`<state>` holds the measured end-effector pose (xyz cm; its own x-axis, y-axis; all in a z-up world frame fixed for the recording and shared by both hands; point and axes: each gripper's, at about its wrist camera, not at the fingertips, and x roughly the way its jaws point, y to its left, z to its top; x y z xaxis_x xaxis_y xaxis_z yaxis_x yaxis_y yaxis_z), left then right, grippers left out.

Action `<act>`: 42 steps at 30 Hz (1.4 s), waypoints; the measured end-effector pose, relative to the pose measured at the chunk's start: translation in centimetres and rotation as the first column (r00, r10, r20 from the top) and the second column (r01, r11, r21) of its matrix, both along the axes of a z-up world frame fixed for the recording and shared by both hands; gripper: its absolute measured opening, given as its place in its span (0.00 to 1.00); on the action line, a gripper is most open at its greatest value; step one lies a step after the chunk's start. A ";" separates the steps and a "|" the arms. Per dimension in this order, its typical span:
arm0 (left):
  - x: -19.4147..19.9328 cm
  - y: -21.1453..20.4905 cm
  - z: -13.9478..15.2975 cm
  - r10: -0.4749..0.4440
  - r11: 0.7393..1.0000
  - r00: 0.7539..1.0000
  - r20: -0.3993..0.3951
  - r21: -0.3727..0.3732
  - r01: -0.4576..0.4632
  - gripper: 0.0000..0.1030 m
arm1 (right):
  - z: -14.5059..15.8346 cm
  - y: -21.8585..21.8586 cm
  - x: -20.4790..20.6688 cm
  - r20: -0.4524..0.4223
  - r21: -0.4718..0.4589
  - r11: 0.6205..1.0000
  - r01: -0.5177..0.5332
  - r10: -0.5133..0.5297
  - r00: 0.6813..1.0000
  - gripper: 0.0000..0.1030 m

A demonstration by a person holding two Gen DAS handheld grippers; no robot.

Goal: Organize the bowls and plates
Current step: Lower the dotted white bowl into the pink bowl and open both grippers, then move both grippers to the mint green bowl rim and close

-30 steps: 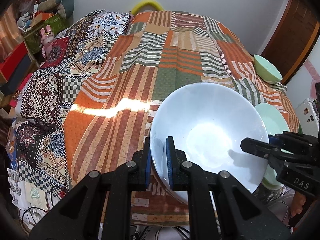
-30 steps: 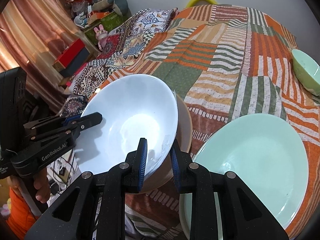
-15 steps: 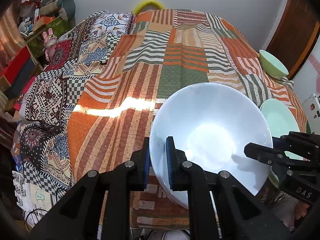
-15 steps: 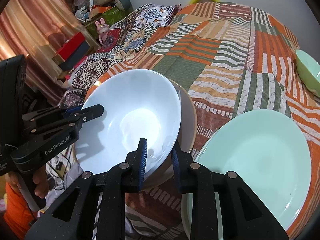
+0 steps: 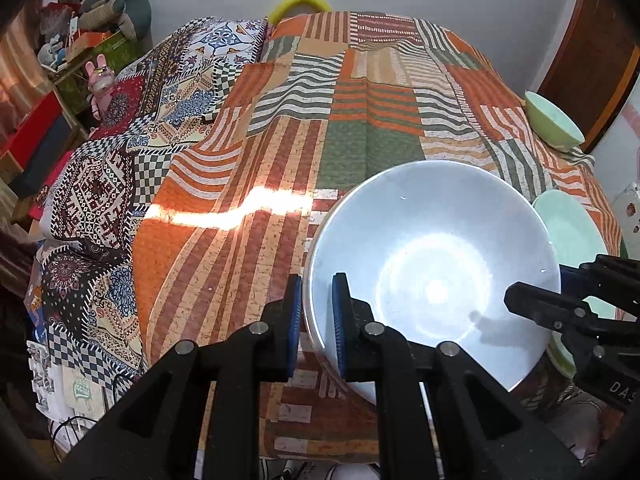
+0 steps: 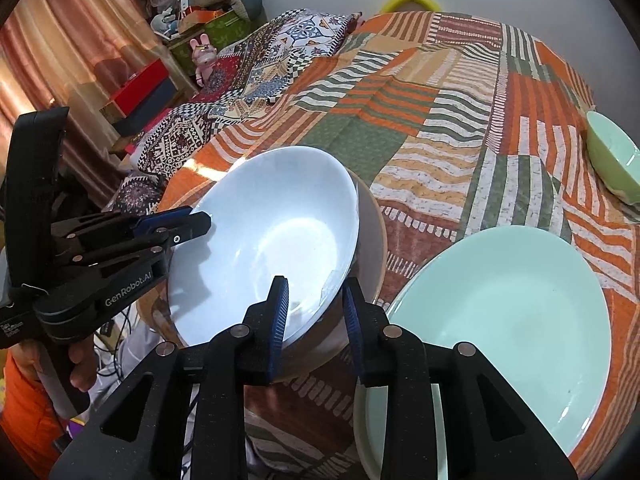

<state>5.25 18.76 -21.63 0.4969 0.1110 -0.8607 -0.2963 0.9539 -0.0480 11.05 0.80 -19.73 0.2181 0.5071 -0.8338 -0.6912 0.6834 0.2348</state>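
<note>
A pale blue bowl (image 5: 432,264) (image 6: 272,240) sits tilted inside a tan bowl (image 6: 372,248) near the bed's front edge. My left gripper (image 5: 316,316) is shut on the blue bowl's left rim; it shows from the side in the right wrist view (image 6: 192,224). My right gripper (image 6: 314,312) has its jaws parted around the rims of the blue and tan bowls, no longer pinching; it shows in the left wrist view (image 5: 532,300). A mint green plate (image 6: 512,320) (image 5: 572,232) lies to the right. A small green bowl (image 6: 612,160) (image 5: 552,124) sits at the far right.
All stands on a bed with a striped patchwork cover (image 5: 360,112). A patterned quilt (image 5: 160,112) lies to the left. Shelves with boxes and stuffed toys (image 6: 192,28) stand at the far left. A brown door (image 5: 592,48) is at the right.
My right gripper's jaws have opened wider off the blue bowl's rim. The blue bowl has settled lower into the tan bowl. My left gripper keeps its grip.
</note>
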 end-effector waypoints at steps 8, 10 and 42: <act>-0.4 -0.5 2.6 0.002 1.000 0.998 0.055 0.026 -0.003 0.12 | 2.0 -2.2 0.3 0.058 0.065 0.997 0.051 -0.055 0.997 0.53; -0.4 -0.8 3.6 -0.007 1.000 0.997 0.073 0.030 0.004 0.12 | 2.9 -3.1 0.4 0.084 0.088 0.994 0.065 -0.072 0.994 0.53; 14.2 -14.4 13.7 -0.199 0.977 0.936 0.289 -0.011 0.212 0.67 | 7.9 -25.5 14.1 0.146 0.249 0.807 0.536 -0.578 0.803 0.60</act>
<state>19.49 4.33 -7.95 0.7297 -0.0522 -0.6818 -0.0622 0.9879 -0.1422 25.19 -24.70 -11.83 0.6652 0.3843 -0.6401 -0.2501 0.9225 0.2940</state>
